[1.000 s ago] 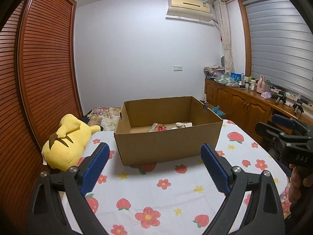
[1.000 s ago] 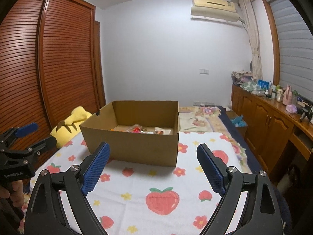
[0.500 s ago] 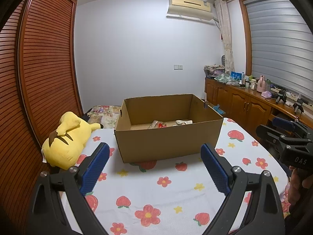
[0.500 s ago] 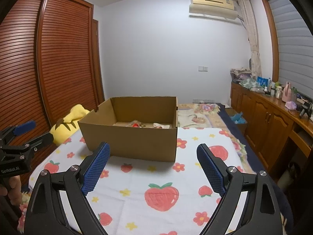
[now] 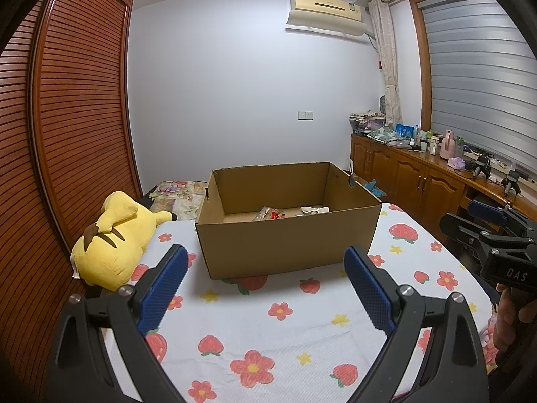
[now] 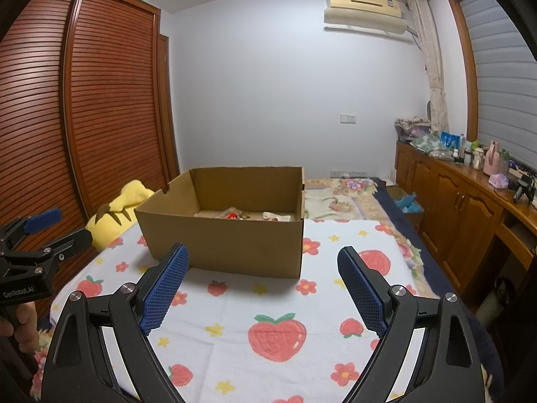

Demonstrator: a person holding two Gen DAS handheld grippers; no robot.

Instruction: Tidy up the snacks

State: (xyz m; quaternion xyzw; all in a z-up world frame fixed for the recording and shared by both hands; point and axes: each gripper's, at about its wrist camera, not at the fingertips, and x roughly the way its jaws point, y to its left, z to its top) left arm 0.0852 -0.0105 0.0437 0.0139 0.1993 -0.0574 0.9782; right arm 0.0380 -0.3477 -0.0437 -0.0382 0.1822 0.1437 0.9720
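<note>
An open cardboard box (image 5: 285,245) stands on a bed with a strawberry-print cloth (image 5: 268,329). Several snack packets (image 5: 272,214) lie at its bottom; they also show in the right wrist view (image 6: 236,214), inside the same box (image 6: 228,248). My left gripper (image 5: 265,285) is open and empty, held back from the box's near wall. My right gripper (image 6: 263,285) is open and empty, also short of the box. Each gripper shows at the edge of the other's view: the right one (image 5: 486,231), the left one (image 6: 37,231).
A yellow plush toy (image 5: 114,238) lies left of the box by the slatted wardrobe (image 5: 67,134). A wooden cabinet (image 5: 419,181) with clutter on top runs along the right wall. A folded quilt (image 6: 342,194) lies behind the box.
Both grippers have drawn back and risen slightly, so the box sits a little farther and lower in view. Both stay open and empty.
</note>
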